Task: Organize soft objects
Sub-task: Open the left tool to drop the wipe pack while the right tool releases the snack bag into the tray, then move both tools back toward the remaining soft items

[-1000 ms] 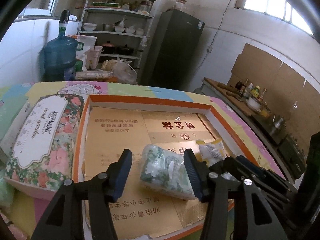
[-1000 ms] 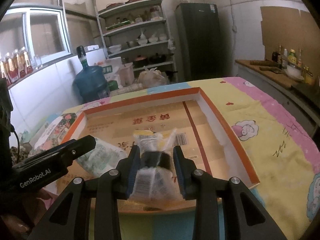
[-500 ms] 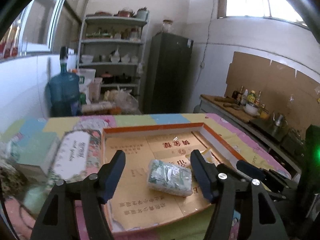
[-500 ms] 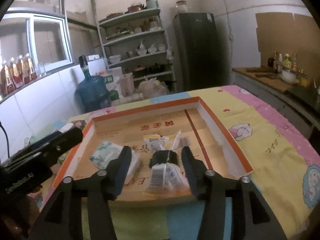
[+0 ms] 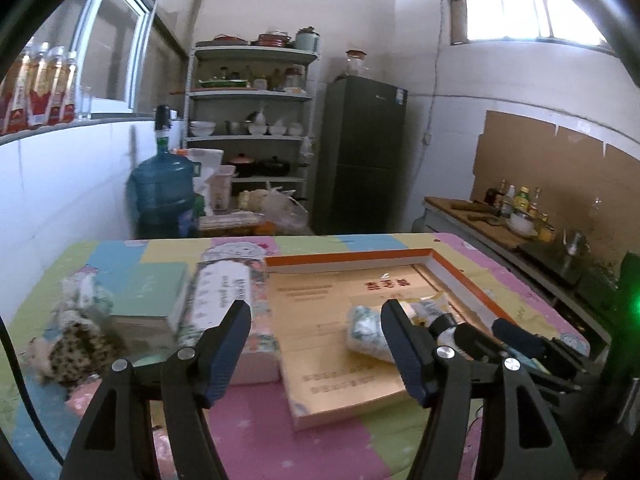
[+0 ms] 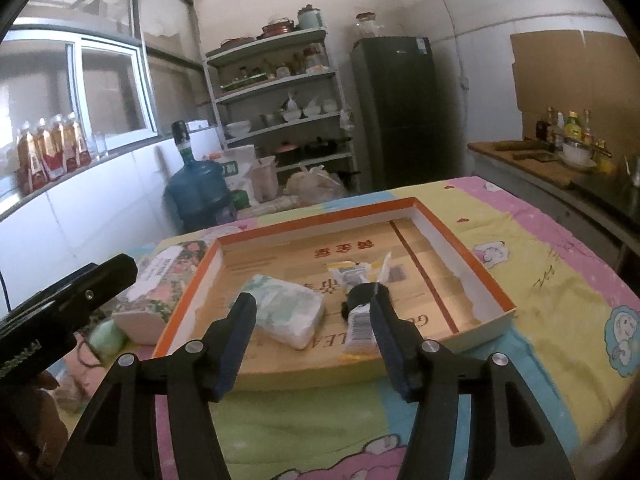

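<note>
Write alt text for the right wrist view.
Right gripper, jaws opening and empty, hangs before an orange-rimmed box tray on a cartoon tablecloth. In the tray lie a tissue pack and a black-capped tube. A floral tissue box sits left.

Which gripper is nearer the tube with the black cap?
Right. The right gripper sits just short of the tube, jaws opening and empty; the left gripper is off toward the floral box.
</note>
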Demonstrator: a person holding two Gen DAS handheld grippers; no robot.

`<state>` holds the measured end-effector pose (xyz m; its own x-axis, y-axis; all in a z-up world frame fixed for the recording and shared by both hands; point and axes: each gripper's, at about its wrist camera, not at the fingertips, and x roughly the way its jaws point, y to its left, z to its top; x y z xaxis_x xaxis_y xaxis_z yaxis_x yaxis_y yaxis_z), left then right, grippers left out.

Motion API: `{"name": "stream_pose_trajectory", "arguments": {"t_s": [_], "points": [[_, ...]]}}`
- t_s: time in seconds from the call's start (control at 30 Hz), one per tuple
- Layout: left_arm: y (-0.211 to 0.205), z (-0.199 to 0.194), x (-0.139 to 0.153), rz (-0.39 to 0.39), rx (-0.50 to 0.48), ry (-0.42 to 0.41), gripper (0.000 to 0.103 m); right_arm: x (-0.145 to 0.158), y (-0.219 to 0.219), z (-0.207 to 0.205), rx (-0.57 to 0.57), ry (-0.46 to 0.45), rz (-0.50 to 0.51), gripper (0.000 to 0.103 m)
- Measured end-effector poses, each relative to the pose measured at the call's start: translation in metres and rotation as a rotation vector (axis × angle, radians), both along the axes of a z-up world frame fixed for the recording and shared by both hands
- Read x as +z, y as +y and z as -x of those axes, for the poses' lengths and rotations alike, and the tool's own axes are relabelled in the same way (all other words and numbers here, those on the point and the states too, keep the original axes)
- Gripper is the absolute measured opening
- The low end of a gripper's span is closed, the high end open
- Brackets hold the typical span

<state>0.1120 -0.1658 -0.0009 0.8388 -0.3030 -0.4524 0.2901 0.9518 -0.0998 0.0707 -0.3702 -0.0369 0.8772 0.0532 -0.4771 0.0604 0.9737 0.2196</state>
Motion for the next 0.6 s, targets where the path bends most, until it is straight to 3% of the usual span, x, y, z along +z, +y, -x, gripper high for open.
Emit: {"name": "stream_pose_trajectory", "arguments": {"t_s": [0.33, 0.6], "points": [[0.034, 0.017, 0.003, -0.015, 0.054, -0.024, 0.067, 0.015, 0.03, 0.019, 0.022, -0.035, 0.012, 0.064], [0.057, 0.032, 0.006, -0.009, 0.077, -0.049, 0.067, 0.025, 0.055, 0.032, 0.038, -0.055, 0.025, 0.072]]}}
